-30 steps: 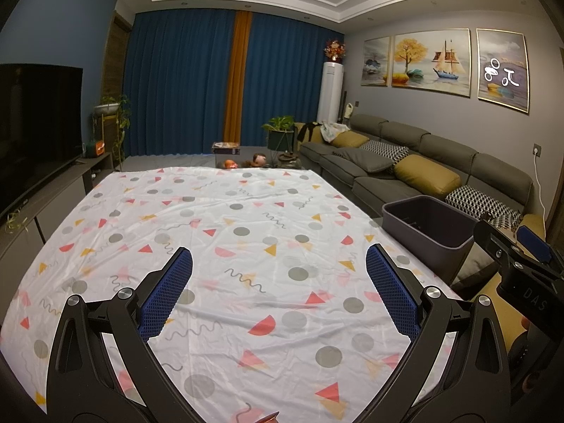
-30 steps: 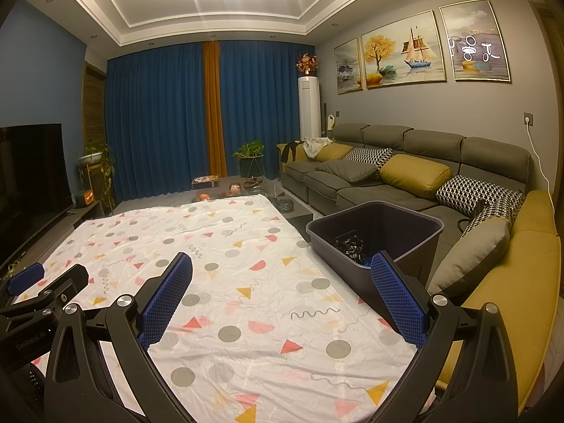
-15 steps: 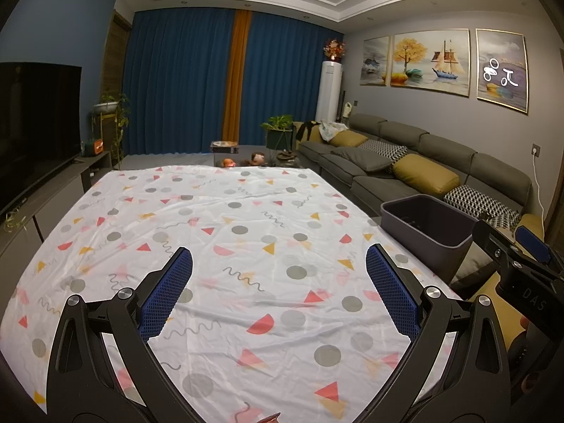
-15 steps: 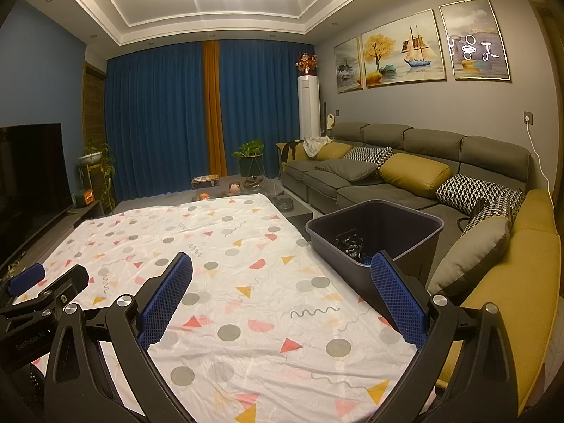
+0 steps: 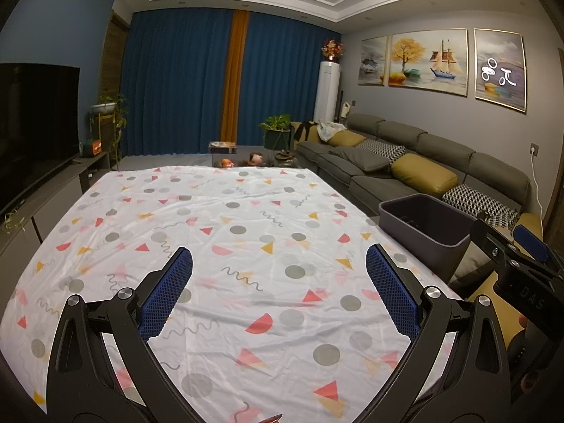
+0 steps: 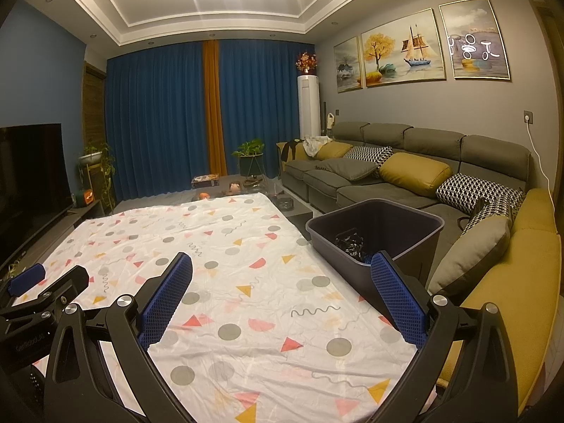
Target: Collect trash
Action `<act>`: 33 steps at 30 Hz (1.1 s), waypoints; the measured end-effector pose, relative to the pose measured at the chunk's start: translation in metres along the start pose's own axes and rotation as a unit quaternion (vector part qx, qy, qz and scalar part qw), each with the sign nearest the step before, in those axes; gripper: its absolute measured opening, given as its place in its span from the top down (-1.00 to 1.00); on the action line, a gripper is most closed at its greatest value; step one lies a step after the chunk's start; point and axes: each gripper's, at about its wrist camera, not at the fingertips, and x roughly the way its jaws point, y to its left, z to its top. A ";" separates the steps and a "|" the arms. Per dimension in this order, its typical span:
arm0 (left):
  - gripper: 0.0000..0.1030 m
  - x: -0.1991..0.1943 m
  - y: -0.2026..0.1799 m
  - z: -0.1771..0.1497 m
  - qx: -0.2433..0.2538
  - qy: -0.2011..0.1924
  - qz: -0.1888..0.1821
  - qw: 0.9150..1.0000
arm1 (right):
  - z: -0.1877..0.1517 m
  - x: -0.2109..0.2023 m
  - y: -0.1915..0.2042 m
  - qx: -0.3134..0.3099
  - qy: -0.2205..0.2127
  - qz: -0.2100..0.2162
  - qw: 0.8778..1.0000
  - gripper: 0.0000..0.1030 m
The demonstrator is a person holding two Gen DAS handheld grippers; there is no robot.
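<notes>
Both the left gripper (image 5: 279, 289) and right gripper (image 6: 282, 290) hover with jaws spread and empty above the patterned cloth (image 6: 246, 275) on the surface, while farther right the dark bin (image 6: 377, 236) beside the sofa (image 6: 405, 176) holds crumpled dark trash (image 6: 350, 243).

Right hand-held gripper (image 6: 280, 282) gapes over the patterned sheet (image 6: 225, 246) beside the dark bin (image 6: 416, 243).

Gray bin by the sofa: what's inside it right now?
In the gray bin, the right wrist view shows one dark crumpled piece of trash on the bottom. The near wall and the right gripper's finger hide the nearest part of the floor.
</notes>
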 end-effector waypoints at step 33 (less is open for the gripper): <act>-0.85 -0.003 0.002 0.001 0.007 -0.004 -0.002 1.000 | 0.000 -0.002 -0.001 0.002 0.002 0.000 1.000 -0.89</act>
